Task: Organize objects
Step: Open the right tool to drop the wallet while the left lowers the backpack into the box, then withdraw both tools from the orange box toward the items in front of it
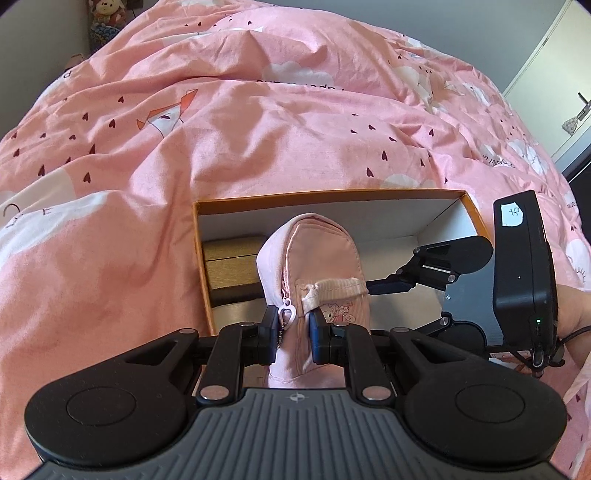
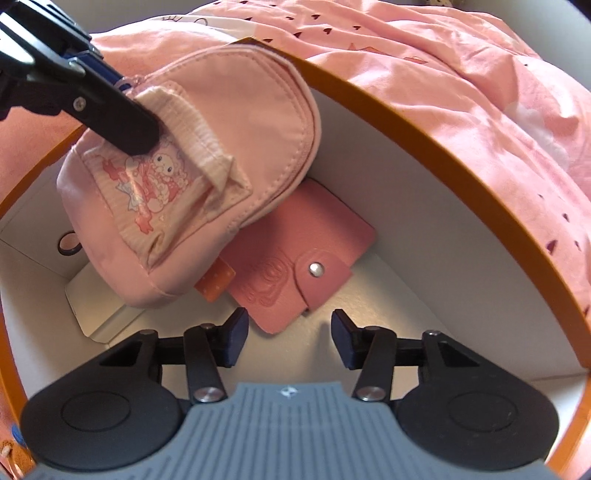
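Note:
A small pink backpack-shaped pouch (image 1: 314, 266) with a cartoon print hangs over an open orange-rimmed box (image 1: 332, 194). My left gripper (image 1: 293, 334) is shut on the pouch's top by the zipper pull. In the right wrist view the same pouch (image 2: 192, 192) sits above a pink snap wallet (image 2: 295, 273) lying on the box's white floor. My right gripper (image 2: 290, 339) stands open inside the box (image 2: 424, 122), just short of the wallet's near corner, with nothing pressed between its fingers. The left gripper's finger (image 2: 110, 122) crosses the pouch's front pocket.
A pink quilt (image 1: 258, 122) with heart prints surrounds the box. A tan and dark block (image 1: 231, 266) lies at the box's left end. An orange tag (image 2: 218, 282) pokes out under the pouch. A plush toy (image 1: 107, 11) sits far back left.

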Motion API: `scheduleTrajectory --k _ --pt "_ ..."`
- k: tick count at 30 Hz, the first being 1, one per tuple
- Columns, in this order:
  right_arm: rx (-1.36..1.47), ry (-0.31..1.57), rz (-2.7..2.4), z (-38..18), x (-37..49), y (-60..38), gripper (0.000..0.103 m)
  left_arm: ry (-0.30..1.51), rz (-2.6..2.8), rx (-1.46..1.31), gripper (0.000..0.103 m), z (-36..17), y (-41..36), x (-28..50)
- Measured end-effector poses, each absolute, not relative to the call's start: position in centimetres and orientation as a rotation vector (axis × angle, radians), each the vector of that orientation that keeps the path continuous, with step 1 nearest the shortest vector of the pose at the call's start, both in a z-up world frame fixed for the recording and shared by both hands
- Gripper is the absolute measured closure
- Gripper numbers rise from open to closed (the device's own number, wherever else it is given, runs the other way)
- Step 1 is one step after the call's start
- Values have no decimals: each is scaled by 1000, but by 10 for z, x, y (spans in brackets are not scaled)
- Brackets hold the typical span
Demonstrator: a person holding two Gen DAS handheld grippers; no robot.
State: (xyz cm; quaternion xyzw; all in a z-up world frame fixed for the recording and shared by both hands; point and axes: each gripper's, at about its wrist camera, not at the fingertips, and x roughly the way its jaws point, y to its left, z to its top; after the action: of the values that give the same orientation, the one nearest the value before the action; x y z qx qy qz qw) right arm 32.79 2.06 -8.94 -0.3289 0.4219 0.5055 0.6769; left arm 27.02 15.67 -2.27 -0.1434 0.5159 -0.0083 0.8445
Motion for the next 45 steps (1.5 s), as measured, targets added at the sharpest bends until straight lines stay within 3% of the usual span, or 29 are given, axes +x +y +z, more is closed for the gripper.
scheduleTrajectory --k 14,22,28,36,45 --pt "-739 958 1101 -78 321 -15 50 1129 -17 -459 84 -74 157 309" --pt "-732 972 1108 -85 321 -5 52 1146 31 -334 75 -80 144 311" --pt "-715 960 1094 -77 318 -16 59 1131 41 -198 65 -75 129 303" --pt "-649 984 1092 -76 324 -13 79 1102 23 -174 65 -56 130 287" --pt "-571 1063 1084 -85 322 3 80 1078 16 -163 65 -48 125 272"
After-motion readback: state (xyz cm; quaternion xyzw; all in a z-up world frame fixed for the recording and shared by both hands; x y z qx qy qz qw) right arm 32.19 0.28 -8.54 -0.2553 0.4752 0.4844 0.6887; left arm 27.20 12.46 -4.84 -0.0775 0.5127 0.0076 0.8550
